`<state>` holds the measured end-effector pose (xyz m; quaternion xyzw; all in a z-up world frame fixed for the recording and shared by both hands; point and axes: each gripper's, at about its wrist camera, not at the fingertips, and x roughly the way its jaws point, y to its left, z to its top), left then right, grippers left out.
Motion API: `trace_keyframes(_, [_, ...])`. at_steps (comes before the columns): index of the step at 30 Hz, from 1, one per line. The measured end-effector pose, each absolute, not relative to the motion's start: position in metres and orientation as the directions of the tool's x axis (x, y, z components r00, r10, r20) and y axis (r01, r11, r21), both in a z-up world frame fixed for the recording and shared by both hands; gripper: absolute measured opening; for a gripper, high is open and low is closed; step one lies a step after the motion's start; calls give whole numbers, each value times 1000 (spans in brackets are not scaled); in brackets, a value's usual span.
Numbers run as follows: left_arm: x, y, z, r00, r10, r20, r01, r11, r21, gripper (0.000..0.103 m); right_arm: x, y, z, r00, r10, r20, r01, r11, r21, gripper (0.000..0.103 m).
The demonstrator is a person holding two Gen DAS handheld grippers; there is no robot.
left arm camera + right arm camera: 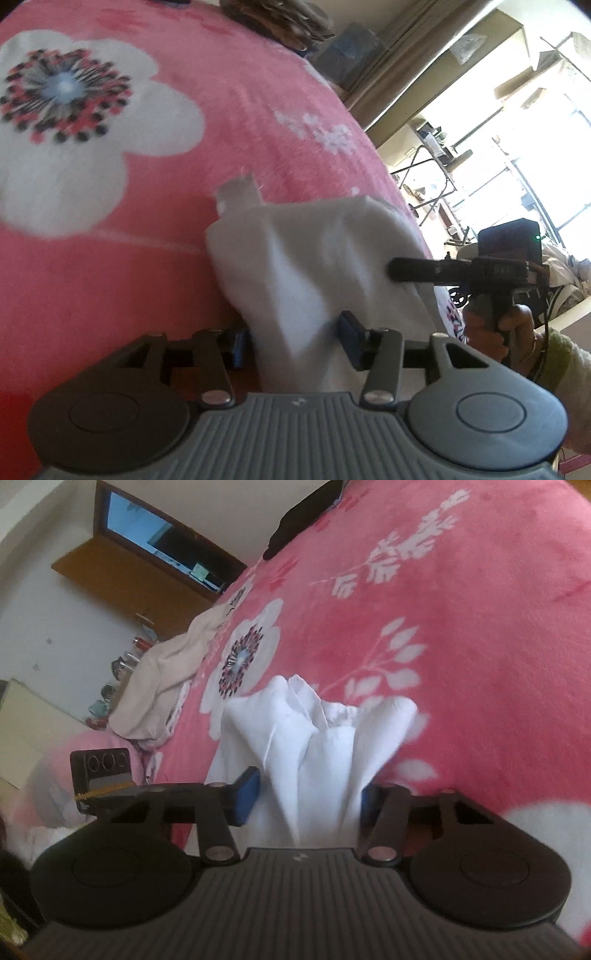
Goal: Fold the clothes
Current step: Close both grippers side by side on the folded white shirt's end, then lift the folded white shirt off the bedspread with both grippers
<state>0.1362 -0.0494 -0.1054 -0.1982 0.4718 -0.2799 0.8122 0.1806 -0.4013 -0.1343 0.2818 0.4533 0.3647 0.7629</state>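
The left gripper (295, 341) has its blue fingers (351, 339) closed on the bunched white garment (314, 251), which rises ahead of them over the pink flowered blanket (129, 258). The right gripper (308, 797) likewise pinches the same cloth's gathered folds between its fingers (246, 797).

I saw a pink floral blanket (229, 122), a beige cloth (162, 686) bunched at its edge, a wooden cabinet (122, 579), and metal racks (436, 173) by bright windows.

Fuzzy fleece blanket (461, 627); smooth white cloth garment (314, 738).
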Motion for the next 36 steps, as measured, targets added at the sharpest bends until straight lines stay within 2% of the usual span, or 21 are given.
trace_keyframes(4, [130, -45, -104, 409, -632, -658, 269, 772, -575, 39, 177, -393, -131, 293, 815, -499, -336, 577, 745, 46])
trace_keyframes(7, [127, -52, -102, 438, -601, -669, 279, 798, -534, 35, 172, -391, -132, 277, 817, -505, -353, 576, 738, 41])
trace_keyframes(9, [122, -60, -98, 465, -564, -683, 294, 826, -481, 28, 177, -387, -136, 292, 812, -505, -319, 580, 749, 22])
trace_keyframes(10, [120, -64, -94, 480, -544, -688, 303, 839, -452, 21, 180, -384, -137, 299, 811, -503, -309, 581, 753, 18])
trace_keyframes(13, [112, -65, -83, 510, -524, -682, 299, 852, -431, 15, 174, -376, -129, 329, 797, -507, -332, 600, 728, 13])
trace_keyframes(20, [104, -59, -47, 590, -524, -614, 286, 847, -448, 13, 153, -377, -92, 431, 787, -442, -364, 599, 713, 12])
trace_keyframes(26, [113, -52, -5, 677, -518, -522, 310, 845, -437, 13, 156, -373, -55, 509, 781, -361, -413, 590, 694, 12])
trace_keyframes(36, [171, -51, 98, 794, -464, -393, 368, 881, -297, 13, 219, -356, 31, 630, 750, -200, -532, 606, 592, 12])
